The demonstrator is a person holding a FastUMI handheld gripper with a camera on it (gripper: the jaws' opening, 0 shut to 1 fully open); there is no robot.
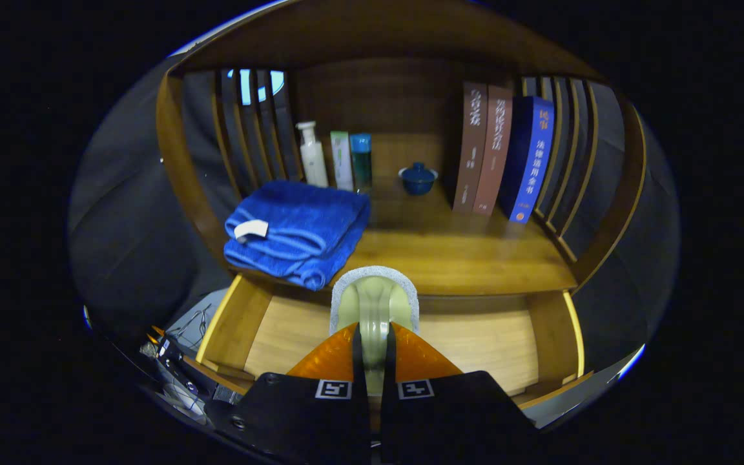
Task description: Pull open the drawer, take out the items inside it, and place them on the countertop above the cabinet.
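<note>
Right now my gripper (374, 336) has its orange fingers (327, 358) pressed together on a pale green item with a grey fuzzy rim, a scrubber or brush by the look of it (375, 298), at the lower centre of the frame. I hold it raised over the open drawer (281, 326), whose bare wooden floor shows on both sides of the fingers. I judge this to be the carry step: the item is out of the drawer and not yet set down. Beyond it, in the middle of the frame, lies the counter (475, 255). A folded blue towel (298, 232) sits at its front left corner, three bottles (340, 158) and a small blue lidded cup (418, 177) stand at the back, and books (501, 152) lean at the right. Next I need to move forward over the counter's front edge and lower onto the bare wood right of the towel, then part the fingers.
</note>
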